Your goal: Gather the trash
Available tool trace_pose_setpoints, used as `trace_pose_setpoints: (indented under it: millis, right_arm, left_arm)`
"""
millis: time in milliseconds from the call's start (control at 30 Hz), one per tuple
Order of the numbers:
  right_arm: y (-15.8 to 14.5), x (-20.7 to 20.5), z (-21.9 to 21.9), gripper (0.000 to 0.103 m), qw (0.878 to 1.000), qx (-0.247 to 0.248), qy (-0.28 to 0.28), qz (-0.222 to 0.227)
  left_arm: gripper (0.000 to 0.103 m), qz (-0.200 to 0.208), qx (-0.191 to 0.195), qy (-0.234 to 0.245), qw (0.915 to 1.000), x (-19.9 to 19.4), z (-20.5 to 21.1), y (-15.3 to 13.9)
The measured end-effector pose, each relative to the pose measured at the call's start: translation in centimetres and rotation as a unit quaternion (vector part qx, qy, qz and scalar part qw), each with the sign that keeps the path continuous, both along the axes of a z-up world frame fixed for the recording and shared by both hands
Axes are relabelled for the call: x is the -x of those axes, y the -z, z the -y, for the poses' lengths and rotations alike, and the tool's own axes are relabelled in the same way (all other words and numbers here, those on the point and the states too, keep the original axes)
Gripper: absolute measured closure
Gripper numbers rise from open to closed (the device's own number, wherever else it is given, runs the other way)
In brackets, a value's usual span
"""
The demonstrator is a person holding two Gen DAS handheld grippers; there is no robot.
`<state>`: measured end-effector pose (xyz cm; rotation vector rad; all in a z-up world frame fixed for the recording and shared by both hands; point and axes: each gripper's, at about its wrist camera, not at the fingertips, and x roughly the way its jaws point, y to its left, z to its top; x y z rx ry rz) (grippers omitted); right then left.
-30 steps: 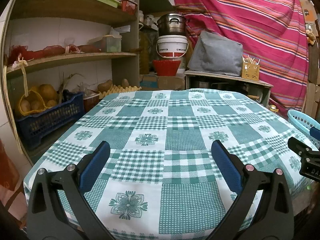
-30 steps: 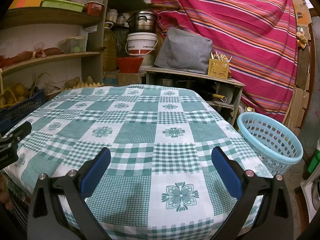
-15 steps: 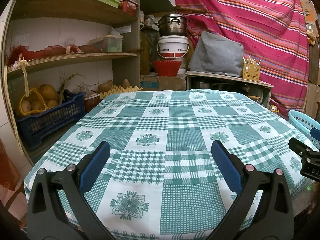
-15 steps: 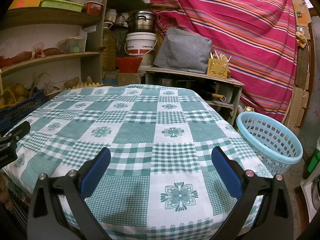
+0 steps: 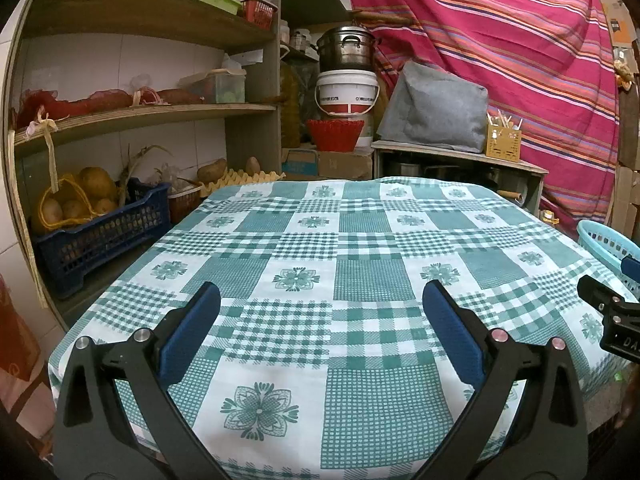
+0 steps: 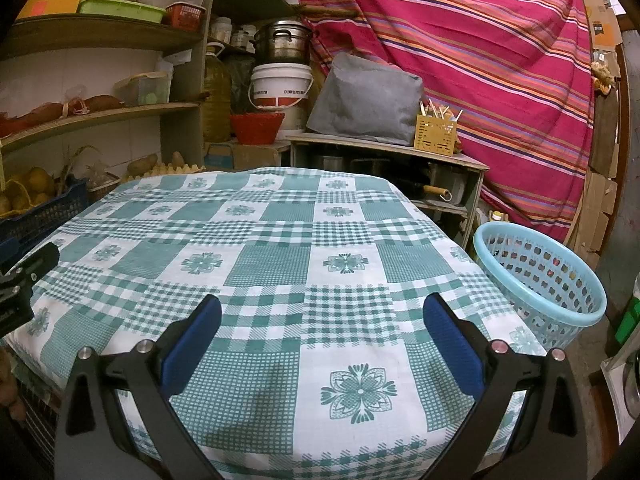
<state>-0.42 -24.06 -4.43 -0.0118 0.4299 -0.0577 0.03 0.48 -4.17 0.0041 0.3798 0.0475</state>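
Observation:
A table with a green and white checked cloth [image 5: 360, 248] fills both views [image 6: 280, 240]. I see no loose trash on it. A light blue plastic basket [image 6: 540, 276] stands on the floor at the table's right side; its rim shows at the right edge of the left wrist view [image 5: 608, 240]. My left gripper [image 5: 320, 320] is open and empty over the near edge of the table. My right gripper [image 6: 322, 322] is open and empty over the near right part of the table. Each gripper's tip shows at the edge of the other's view.
Wooden shelves [image 5: 140, 112] with a blue crate of potatoes [image 5: 92, 232] stand left of the table. Behind it are a white bucket [image 5: 348, 92] under a steel pot, a red bowl, a grey bag on a low cabinet [image 6: 384, 152], and a striped curtain [image 6: 480, 60].
Both grippers have shifted very slightly; the views are almost the same. Both stay open and empty.

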Motion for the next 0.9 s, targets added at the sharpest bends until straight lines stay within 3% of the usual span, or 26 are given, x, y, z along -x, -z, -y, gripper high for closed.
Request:
trace_pose_setpoints:
  millis: [900]
  right_arm:
    - [-0.21, -0.13, 0.11, 0.005, 1.0, -0.003, 0.001, 0.002]
  left_arm:
    - [0.005, -0.004, 0.002, 0.0, 1.0, 0.03, 0.19, 0.11]
